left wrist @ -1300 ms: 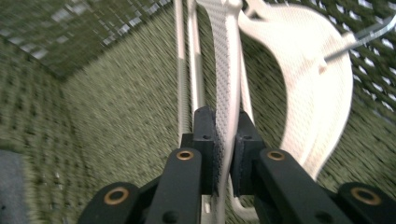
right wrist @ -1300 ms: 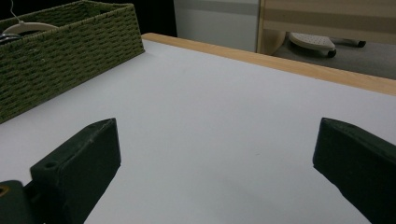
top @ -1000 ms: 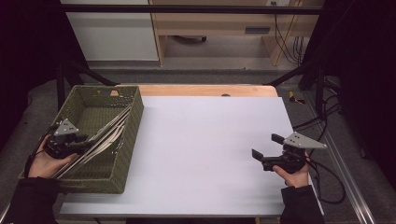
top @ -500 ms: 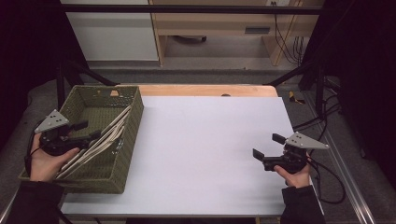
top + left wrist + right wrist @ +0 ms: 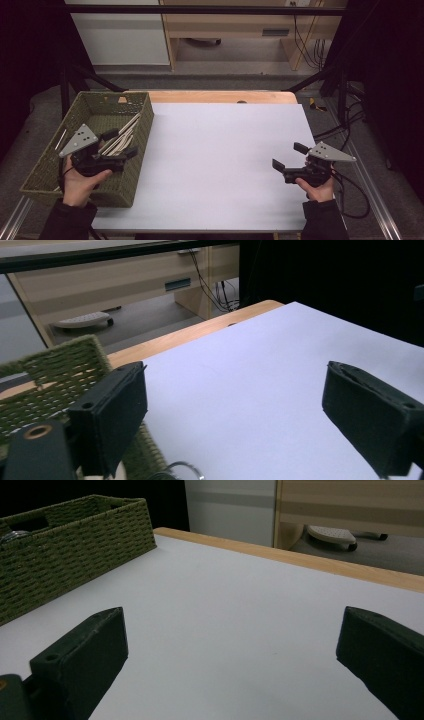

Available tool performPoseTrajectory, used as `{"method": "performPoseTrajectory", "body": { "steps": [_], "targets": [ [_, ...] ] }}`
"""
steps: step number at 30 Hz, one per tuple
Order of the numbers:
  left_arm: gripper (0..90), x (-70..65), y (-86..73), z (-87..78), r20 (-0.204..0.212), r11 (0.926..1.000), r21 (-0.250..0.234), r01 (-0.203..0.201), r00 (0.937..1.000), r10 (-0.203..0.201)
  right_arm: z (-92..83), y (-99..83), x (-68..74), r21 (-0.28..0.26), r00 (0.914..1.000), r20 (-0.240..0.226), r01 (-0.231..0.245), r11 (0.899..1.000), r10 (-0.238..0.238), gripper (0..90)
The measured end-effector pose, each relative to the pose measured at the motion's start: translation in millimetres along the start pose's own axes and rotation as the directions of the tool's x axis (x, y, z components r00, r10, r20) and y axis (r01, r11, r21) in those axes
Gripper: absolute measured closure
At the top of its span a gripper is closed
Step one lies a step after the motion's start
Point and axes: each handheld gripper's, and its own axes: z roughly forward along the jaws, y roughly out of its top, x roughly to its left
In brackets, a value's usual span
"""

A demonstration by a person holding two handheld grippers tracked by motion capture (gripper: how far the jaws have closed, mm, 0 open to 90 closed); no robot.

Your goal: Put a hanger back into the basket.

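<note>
left gripper (image 5: 120, 142) jaws just opened, empty | sticks (image 5: 120, 136) in basket (image 5: 50, 170) directly beneath

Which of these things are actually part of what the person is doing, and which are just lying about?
In the job:
- woven green basket
- pale wooden sticks lying in it
- left gripper, jaws just opened, empty, above the basket
- right gripper, open, over the white table

Just about:
- wooden cabinet behind
- cables on the floor
</note>
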Motion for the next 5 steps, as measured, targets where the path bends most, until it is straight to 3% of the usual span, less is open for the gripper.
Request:
{"method": "performPoseTrajectory", "body": {
  "steps": [5],
  "targets": [
    [9.3,-5.3,-6.6,9.6,-0.001,0.9998,0.021,0.002,1.0000,-0.002,-2.4,0.7,-0.6,-0.011,0.9999,-0.010,-0.006,1.000,0.006,0.8]
  ]
}}
